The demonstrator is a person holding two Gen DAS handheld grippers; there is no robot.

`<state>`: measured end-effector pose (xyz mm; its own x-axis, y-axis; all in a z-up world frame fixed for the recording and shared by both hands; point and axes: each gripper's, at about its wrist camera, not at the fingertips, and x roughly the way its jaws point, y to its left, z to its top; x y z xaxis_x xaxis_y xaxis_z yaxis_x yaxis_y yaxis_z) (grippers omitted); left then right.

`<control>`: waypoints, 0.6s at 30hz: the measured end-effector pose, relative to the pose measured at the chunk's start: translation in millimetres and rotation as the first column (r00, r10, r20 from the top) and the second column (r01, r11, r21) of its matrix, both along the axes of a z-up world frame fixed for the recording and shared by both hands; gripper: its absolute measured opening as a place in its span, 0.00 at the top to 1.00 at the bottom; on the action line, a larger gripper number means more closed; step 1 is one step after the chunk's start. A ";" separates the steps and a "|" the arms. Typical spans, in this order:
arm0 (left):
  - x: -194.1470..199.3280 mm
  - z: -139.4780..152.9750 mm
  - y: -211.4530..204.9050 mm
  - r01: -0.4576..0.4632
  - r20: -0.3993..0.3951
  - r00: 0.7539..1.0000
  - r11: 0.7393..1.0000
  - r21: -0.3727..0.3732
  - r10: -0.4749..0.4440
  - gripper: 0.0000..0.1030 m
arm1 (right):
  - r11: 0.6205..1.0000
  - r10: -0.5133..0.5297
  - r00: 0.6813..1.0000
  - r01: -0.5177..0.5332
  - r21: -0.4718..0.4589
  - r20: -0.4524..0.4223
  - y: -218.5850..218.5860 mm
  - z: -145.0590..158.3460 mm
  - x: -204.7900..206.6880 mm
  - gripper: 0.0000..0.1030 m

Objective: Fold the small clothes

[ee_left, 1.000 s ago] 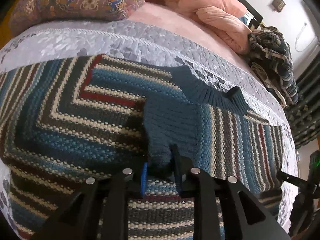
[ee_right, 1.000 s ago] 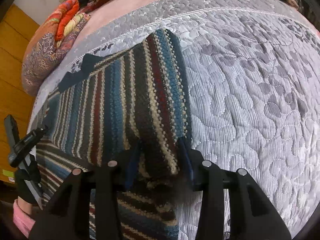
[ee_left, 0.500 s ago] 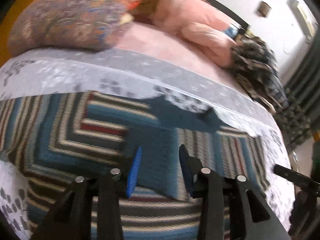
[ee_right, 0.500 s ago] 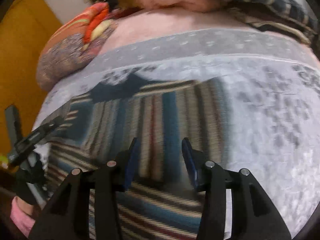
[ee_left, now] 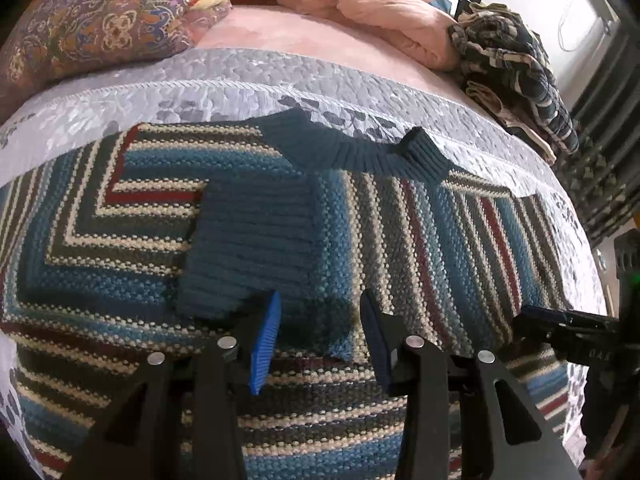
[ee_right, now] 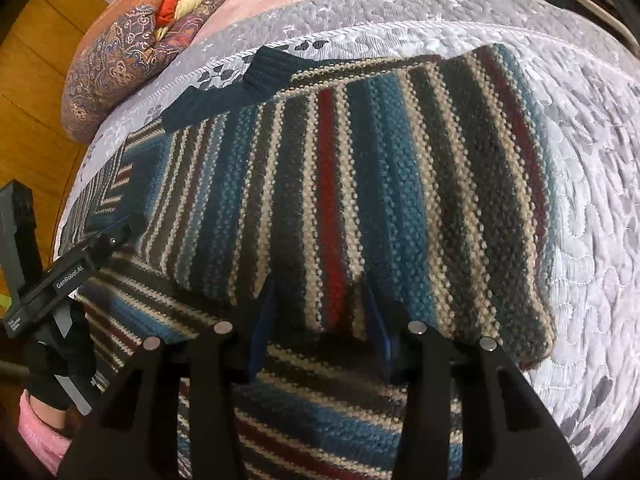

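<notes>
Striped knit sweater fills frame centre on quilted bedspread, both sleeves folded in. Left gripper, right gripper: jaws spread wide, empty. Probably thick, floppy, grippy; pinch hem corners, lower frame.

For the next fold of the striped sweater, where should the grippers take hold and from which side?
Probably the hem edge nearest the cameras. Both sleeves already lie folded across the sweater, so its body is a neat rectangle with the collar at the far end. The open left gripper and right gripper could each pinch a near corner from below and carry it toward the collar.
</notes>
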<state>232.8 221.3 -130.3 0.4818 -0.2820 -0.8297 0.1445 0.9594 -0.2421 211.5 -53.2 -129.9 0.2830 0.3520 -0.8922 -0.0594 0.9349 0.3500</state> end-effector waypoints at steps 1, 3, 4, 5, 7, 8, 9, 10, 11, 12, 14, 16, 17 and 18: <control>-1.2 -1.9 -0.1 0.003 0.005 1.000 1.000 0.003 -0.003 0.60 | 1.000 -0.006 1.000 0.006 0.008 0.000 -1.1 -1.3 0.1 0.59; -2.4 -2.7 -1.7 0.007 0.011 1.000 1.000 0.007 -0.007 0.60 | 1.000 -0.006 1.000 0.006 0.010 0.004 -1.2 -3.7 -0.3 0.59; -2.9 -3.6 -1.2 0.007 0.014 1.000 1.000 0.005 -0.007 0.60 | 1.000 -0.005 1.000 0.005 0.008 0.009 -1.5 -4.2 -1.2 0.59; -2.5 -3.7 -0.5 0.005 0.014 1.000 1.000 -0.002 -0.005 0.60 | 1.000 -0.006 1.000 0.006 0.007 0.013 -1.8 -4.7 -1.3 0.59; -0.2 -5.2 1.1 -0.001 0.011 1.000 1.000 -0.016 0.001 0.60 | 1.000 -0.002 1.000 0.002 -0.009 0.027 2.1 -6.0 -1.7 0.58; 0.1 -5.7 2.2 -0.003 0.010 1.000 1.000 -0.024 0.003 0.60 | 1.000 0.000 1.000 0.001 -0.015 0.031 3.1 -6.0 -1.8 0.58; -0.4 -5.6 2.7 -0.004 0.011 1.000 1.000 -0.029 0.004 0.60 | 1.000 0.000 0.999 0.001 -0.020 0.032 4.2 -5.9 -1.5 0.57; -0.8 -5.1 3.1 -0.004 0.011 1.000 1.000 -0.031 0.004 0.60 | 1.000 -0.001 1.000 0.002 -0.022 0.030 4.3 -5.6 -0.9 0.57; -1.4 -4.0 3.7 -0.003 0.011 1.000 1.000 -0.031 0.004 0.60 | 1.000 -0.003 1.000 0.004 -0.022 0.026 3.8 -4.8 -0.2 0.57; -1.7 -2.9 4.1 -0.004 0.011 1.000 0.999 -0.033 0.004 0.60 | 1.000 -0.007 1.000 0.007 -0.017 0.025 3.2 -3.4 0.3 0.57; -3.1 2.8 7.8 -0.009 0.002 1.000 0.999 -0.047 0.009 0.59 | 1.000 -0.018 1.000 0.018 0.005 0.023 1.9 3.3 0.7 0.55; -3.9 11.3 16.8 -0.025 -0.020 1.000 0.997 -0.072 0.024 0.58 | 0.998 -0.025 0.999 0.022 0.066 0.043 -2.0 17.8 -1.3 0.55; -5.7 17.2 24.0 -0.034 -0.026 0.999 0.995 -0.089 0.031 0.56 | 0.996 -0.025 0.998 0.020 0.085 0.057 -3.5 25.1 -2.5 0.54; -7.1 21.9 30.0 -0.041 -0.029 0.999 0.995 -0.096 0.038 0.53 | 0.995 -0.025 0.997 0.018 0.097 0.075 -4.6 34.5 -4.0 0.51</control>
<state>225.7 251.3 -108.4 0.4719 -0.3429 -0.8122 0.0994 0.9361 -0.3375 207.4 -57.8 -95.3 0.3575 0.4283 -0.8299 -0.0696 0.8984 0.4336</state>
